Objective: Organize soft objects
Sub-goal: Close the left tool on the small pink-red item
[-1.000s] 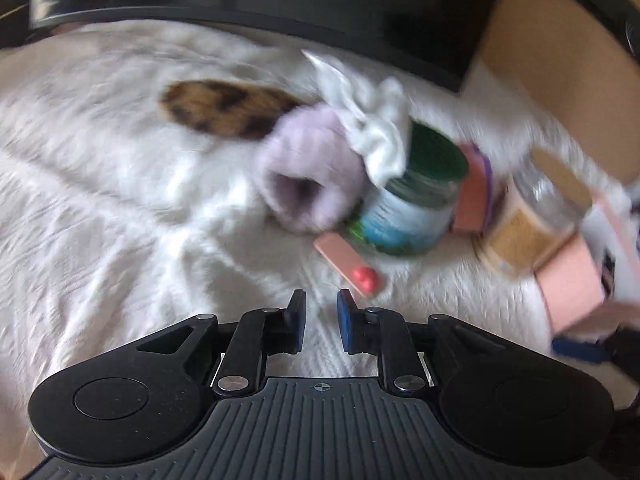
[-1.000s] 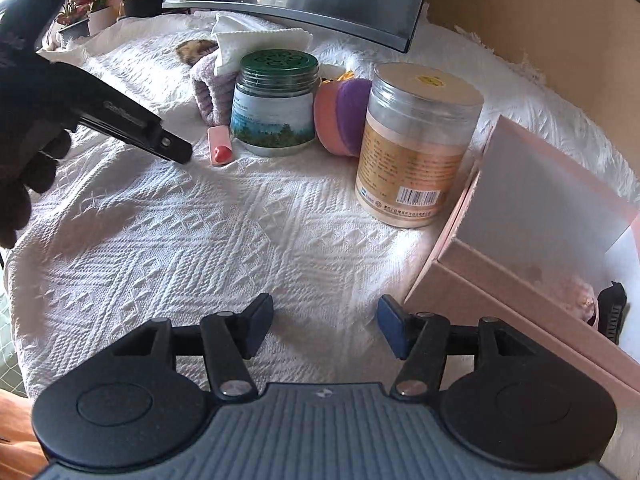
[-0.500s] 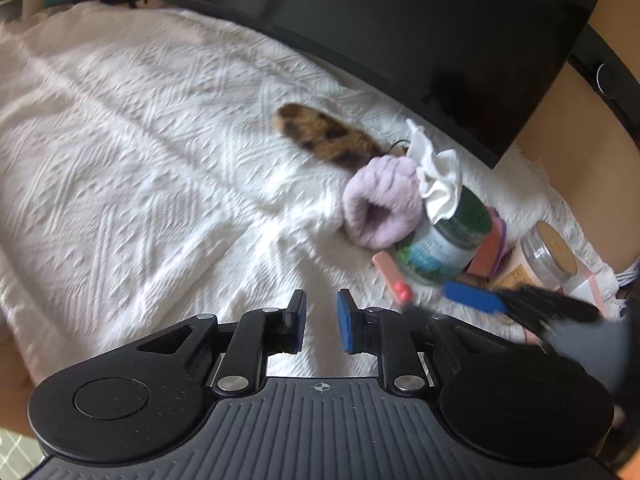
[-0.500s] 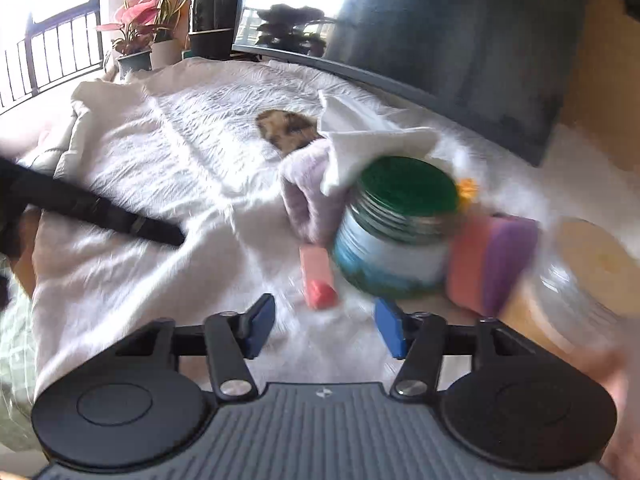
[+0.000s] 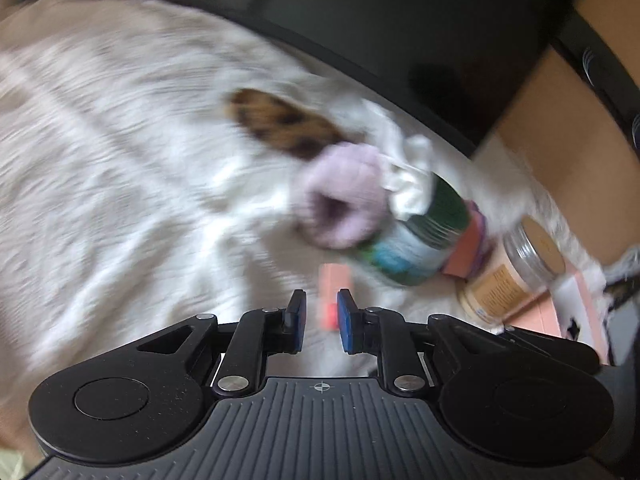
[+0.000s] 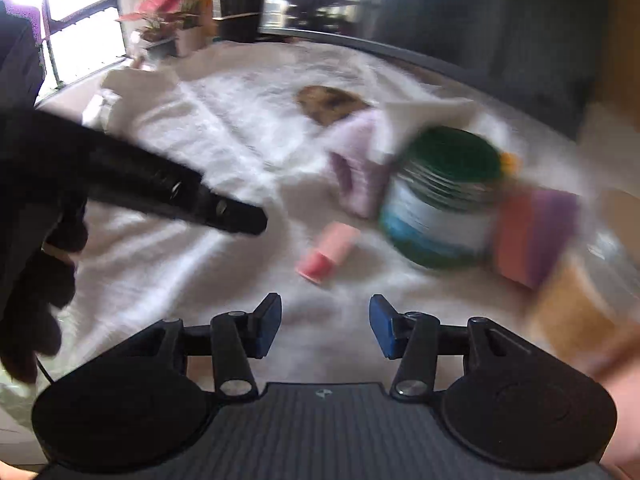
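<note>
A lilac fluffy scrunchie [image 5: 344, 204] lies on the white cloth, with a white cloth piece [image 5: 408, 172] draped beside it and a leopard-print soft item [image 5: 280, 122] behind. The scrunchie [image 6: 356, 172], white piece [image 6: 416, 116] and leopard item [image 6: 328, 100] also show in the right wrist view. My left gripper [image 5: 321, 320] is nearly closed and empty, hovering just before a pink tube [image 5: 332, 300]. My right gripper [image 6: 325, 326] is open and empty, short of the pink tube [image 6: 328, 252]. Both views are blurred.
A green-lidded jar [image 6: 444, 200] stands right of the scrunchie, with a pink and purple sponge [image 6: 536, 232] and a tan clear jar [image 5: 508, 276] beyond. A pink box [image 5: 560, 304] sits far right. A dark monitor [image 5: 400, 32] borders the back. The left gripper's arm [image 6: 160, 184] crosses the right wrist view.
Both grippers have moved in closer to the cluster of objects. The left gripper's view has swung back towards the scrunchie and pink tube. Neither jaw opening has changed.
</note>
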